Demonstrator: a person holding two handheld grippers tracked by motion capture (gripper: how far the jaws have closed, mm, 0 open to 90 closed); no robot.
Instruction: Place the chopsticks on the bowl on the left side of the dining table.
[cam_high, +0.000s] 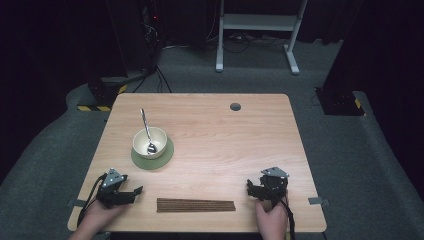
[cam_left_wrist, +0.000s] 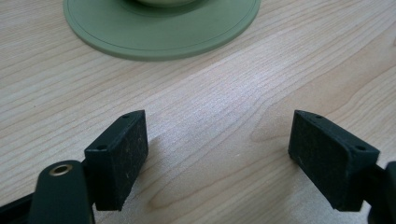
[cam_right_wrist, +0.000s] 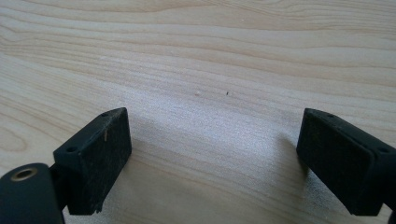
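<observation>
Clearly both grippers' fingers stood wide, empty, flanking chopsticks (cam_high: 195, 205); left gripper (cam_high: 131, 192) nearest: better approach low, square across bundle.

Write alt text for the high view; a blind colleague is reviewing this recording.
A person's hands hold an open left tool and right tool at the near edge of a wooden table, with a bundle of brown sticks lying between them. Farther back on the left, a cream bowl with a spoon sits on a green mat.
</observation>
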